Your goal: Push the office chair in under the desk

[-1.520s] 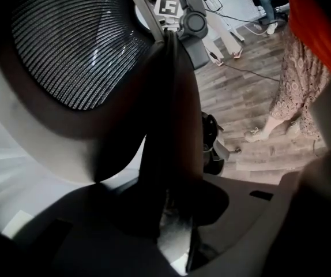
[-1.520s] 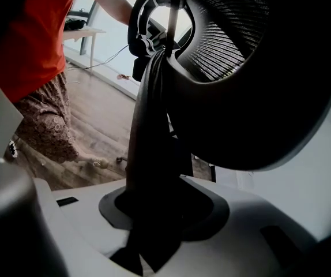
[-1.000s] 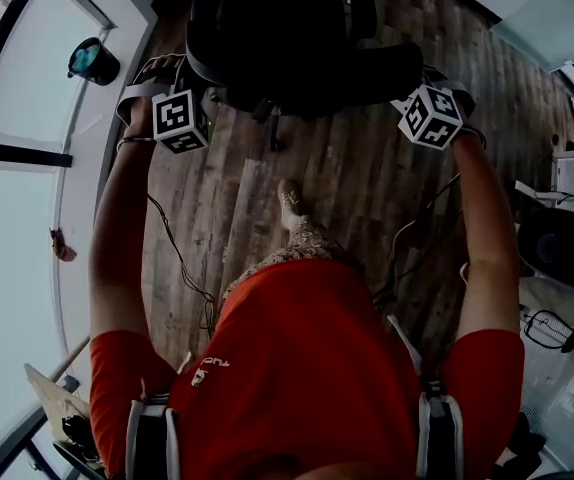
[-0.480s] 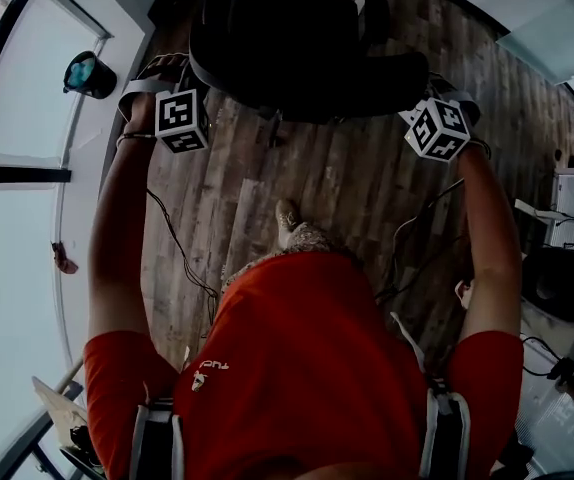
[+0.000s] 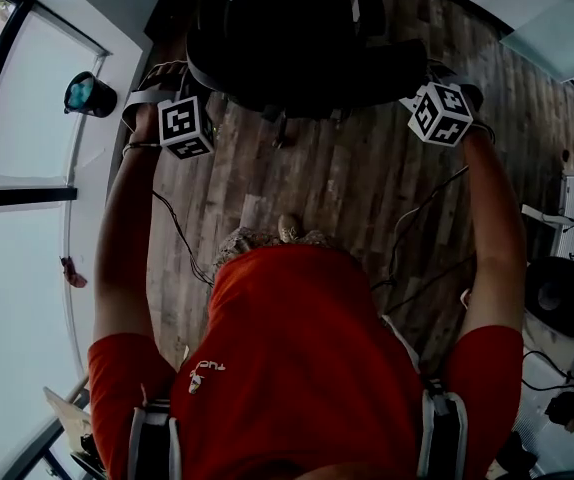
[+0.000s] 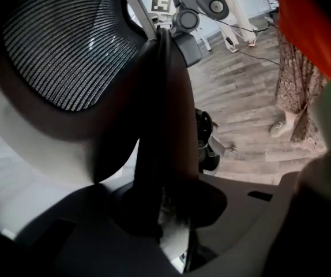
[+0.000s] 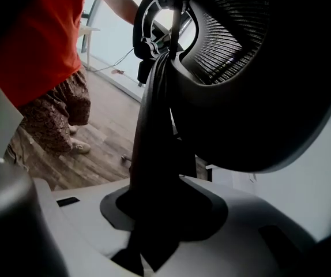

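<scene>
On your red shirt [image 5: 297,368], a short line of white print [image 5: 207,370] runs upside down in the head view, and it is too small to read. The left marker cube [image 5: 187,128] and the right marker cube [image 5: 441,113] bear black-and-white square codes without letters or numbers. A further square marker [image 6: 161,3] shows beyond the office chair [image 6: 67,51] in the left gripper view.

Your office chair [image 5: 297,53] stands directly ahead, between your left gripper [image 5: 182,93] and right gripper [image 5: 435,93]; the window [image 5: 17,118] lies left.
</scene>
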